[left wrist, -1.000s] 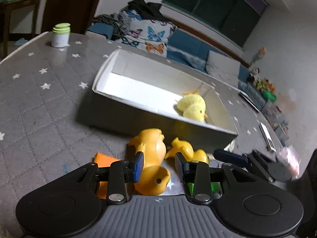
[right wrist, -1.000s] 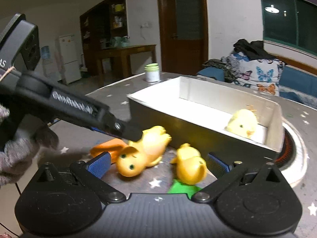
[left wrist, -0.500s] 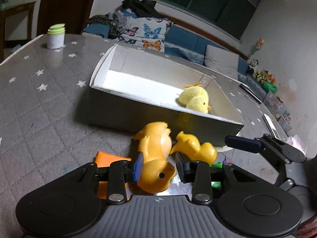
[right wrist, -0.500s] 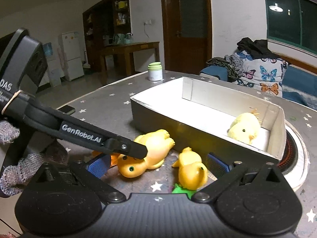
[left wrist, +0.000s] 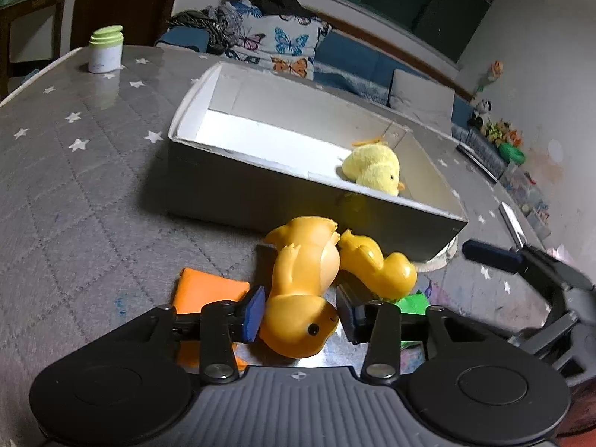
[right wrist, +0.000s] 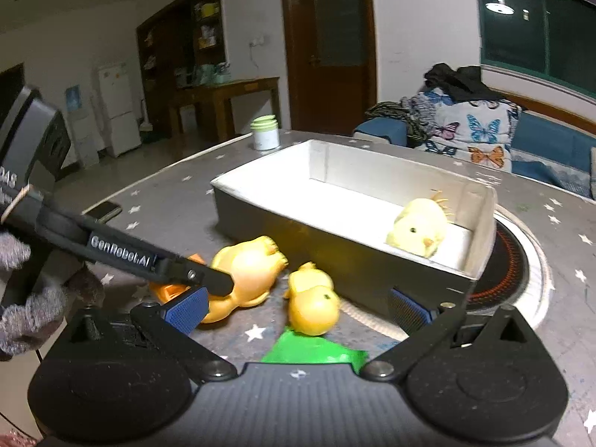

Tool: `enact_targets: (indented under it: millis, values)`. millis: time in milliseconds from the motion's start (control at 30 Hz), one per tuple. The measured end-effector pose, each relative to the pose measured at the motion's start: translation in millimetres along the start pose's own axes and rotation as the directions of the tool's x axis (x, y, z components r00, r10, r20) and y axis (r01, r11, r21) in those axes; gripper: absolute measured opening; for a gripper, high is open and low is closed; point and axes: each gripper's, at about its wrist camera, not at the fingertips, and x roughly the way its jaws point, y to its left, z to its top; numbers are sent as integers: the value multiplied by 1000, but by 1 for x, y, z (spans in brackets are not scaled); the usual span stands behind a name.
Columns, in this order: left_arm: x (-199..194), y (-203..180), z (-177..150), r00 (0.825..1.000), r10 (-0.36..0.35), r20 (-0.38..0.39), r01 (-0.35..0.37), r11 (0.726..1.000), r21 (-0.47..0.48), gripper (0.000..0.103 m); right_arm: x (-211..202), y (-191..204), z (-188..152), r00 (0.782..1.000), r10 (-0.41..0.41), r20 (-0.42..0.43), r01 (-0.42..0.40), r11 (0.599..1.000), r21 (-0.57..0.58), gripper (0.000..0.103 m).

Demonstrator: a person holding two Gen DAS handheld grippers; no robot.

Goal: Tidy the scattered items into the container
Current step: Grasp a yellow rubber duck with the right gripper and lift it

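A large orange rubber duck (left wrist: 301,290) (right wrist: 246,272) lies on its side on the grey star table, in front of the white box (left wrist: 223,149) (right wrist: 260,193). My left gripper (left wrist: 300,314) has its blue pads on both sides of the duck's head, closed on it. A smaller orange duck (left wrist: 376,264) (right wrist: 313,300) lies beside it. A yellow plush chick (left wrist: 372,167) (right wrist: 421,229) sits inside the box. My right gripper (right wrist: 298,311) is open wide, near the small duck and empty.
An orange flat piece (left wrist: 203,287) and a green flat piece (right wrist: 313,348) lie on the table by the ducks. A white jar with a green lid (left wrist: 105,50) stands far back. A round trivet (right wrist: 521,272) sits under the box's right end.
My left gripper has moved forward around the large duck's head and its pads have come up against it. The right gripper has pulled back slightly, still open.
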Motion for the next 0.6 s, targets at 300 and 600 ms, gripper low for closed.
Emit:
enact_targets:
  millis: [300,600]
  values:
    - [0,-4,-8,1000,-9,-22,10,1000,29,49,2,-13,11,999,38,33,-40,995,87,103]
    - [-13,-5,-23,1000,-13,-3,13,997,77,49,35,-1,22,980,198,-6,-195,967,166,100]
